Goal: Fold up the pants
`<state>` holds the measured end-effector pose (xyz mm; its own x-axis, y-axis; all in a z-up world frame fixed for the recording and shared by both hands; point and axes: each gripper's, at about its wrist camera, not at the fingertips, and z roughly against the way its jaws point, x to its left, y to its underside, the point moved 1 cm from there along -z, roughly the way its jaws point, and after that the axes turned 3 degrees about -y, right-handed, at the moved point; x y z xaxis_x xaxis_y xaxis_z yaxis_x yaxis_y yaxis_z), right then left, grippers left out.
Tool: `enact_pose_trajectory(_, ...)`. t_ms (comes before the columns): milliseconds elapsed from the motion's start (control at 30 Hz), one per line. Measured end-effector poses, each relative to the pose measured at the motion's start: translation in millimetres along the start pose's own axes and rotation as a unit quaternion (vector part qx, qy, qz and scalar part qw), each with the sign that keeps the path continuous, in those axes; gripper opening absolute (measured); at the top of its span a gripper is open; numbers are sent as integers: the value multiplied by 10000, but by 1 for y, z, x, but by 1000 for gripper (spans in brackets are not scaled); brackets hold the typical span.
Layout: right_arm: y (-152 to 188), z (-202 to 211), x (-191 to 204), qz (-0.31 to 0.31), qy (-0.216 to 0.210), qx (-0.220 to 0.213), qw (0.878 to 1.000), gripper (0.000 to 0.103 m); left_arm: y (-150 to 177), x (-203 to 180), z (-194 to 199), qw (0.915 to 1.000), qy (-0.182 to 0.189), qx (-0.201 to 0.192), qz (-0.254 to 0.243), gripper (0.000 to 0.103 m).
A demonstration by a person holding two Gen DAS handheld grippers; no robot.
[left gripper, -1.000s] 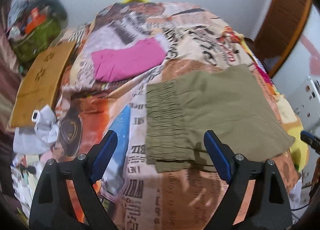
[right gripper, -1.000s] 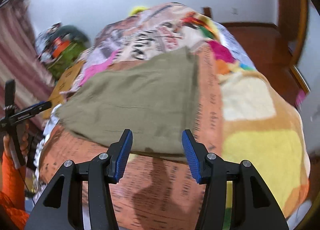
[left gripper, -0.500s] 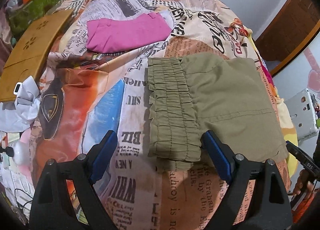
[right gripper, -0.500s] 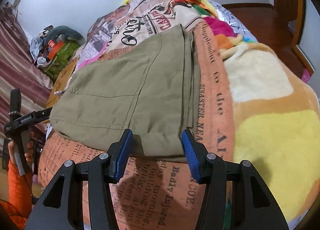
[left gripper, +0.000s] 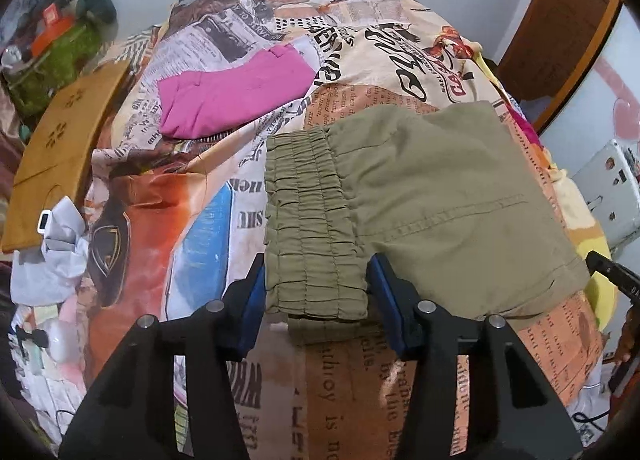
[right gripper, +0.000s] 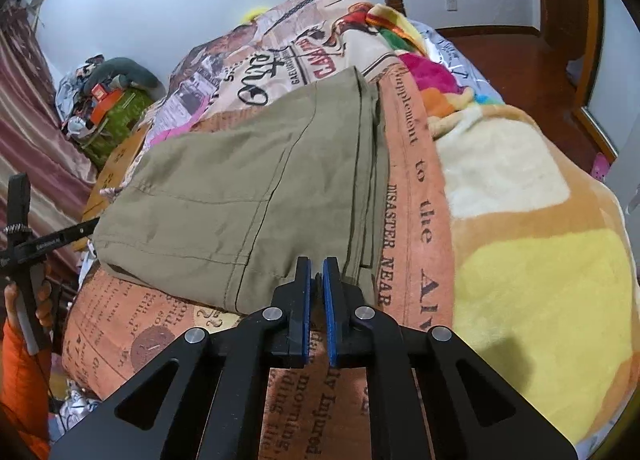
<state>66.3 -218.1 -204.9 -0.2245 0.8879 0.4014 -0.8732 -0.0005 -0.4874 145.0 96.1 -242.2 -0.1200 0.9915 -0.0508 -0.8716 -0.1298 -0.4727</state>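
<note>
Olive-green pants [left gripper: 432,204] lie folded flat on a newspaper-print bedspread [left gripper: 328,380]. In the left wrist view the elastic waistband [left gripper: 312,228] points at me; my left gripper [left gripper: 316,296] is open, its blue pads on either side of the waistband's near corner. In the right wrist view the pants [right gripper: 248,188] spread ahead and to the left. My right gripper [right gripper: 316,280] has its jaws nearly together at the pants' near hem edge; a thin bit of cloth sits between the pads.
Folded pink pants [left gripper: 236,96] lie further back on the bed. A wooden board [left gripper: 60,156] and crumpled white paper [left gripper: 52,256] are at the left edge. A fleece blanket [right gripper: 520,244] covers the bed's right side. Clutter [right gripper: 112,100] lies by the far wall.
My left gripper has narrowed around the waistband corner. My right gripper has closed from wide open onto the hem edge. Both moved in closer to the pants.
</note>
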Motion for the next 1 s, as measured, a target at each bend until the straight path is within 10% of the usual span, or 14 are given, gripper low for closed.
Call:
enact_pose_trajectory(100,2,-5,-2,-114,-79,259,9996,27,1,0,0,10000,37,25,54,50)
enact_pose_trajectory(267,8,-12,-3,-142,-171,356,9991,31,1,0,1,9999,60,80,79,50)
enact_pose_trajectory(467,9,-14,-8,-244,-383,309,9985,8,-2,-5,12,9999,-83,-108,-86,41)
enact_pose_trajectory(533,8,-10,-5,-141,-382,226,9989,5,-4,-5,17,9997,-150,-162,-103,18)
enact_pose_trajectory(700,-3,7,6,296,-158,-95,9994,3,-13,3,34,9996,46,-274,78,7)
enact_pose_trajectory(1000,-14,14,4,534,156,-253,9981,3,-5,4,37,9997,-23,-239,63,7)
